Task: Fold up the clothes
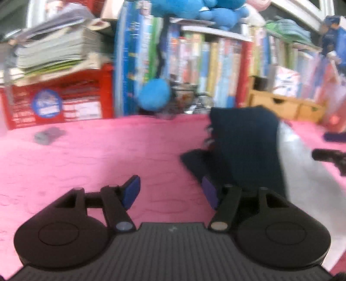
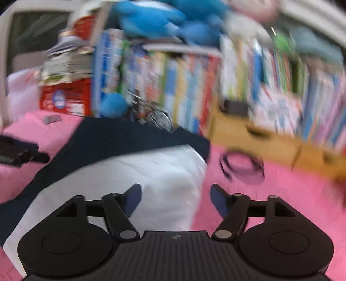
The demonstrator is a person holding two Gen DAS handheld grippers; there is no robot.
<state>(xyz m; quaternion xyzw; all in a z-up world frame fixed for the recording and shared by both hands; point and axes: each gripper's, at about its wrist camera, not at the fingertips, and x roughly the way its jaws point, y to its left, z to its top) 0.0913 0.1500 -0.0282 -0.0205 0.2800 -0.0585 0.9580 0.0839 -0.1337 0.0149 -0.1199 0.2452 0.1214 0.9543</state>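
A garment lies on the pink mat (image 1: 86, 151), part navy (image 1: 246, 147) and part white (image 1: 302, 173). In the right wrist view the white part (image 2: 140, 179) lies on top of the navy part (image 2: 121, 138). My left gripper (image 1: 170, 192) is open and empty, low over the mat at the garment's left edge, its right finger next to the navy cloth. My right gripper (image 2: 176, 198) is open and empty, above the white part's right edge. Both views are motion-blurred.
Shelves of books (image 1: 216, 64) and a red box (image 1: 56, 101) stand behind the mat, with blue plush toys (image 1: 194, 10). A wooden drawer box (image 1: 285, 106) sits at the back right. A black hair tie (image 2: 242, 166) and a small grey object (image 1: 47, 135) lie on the mat.
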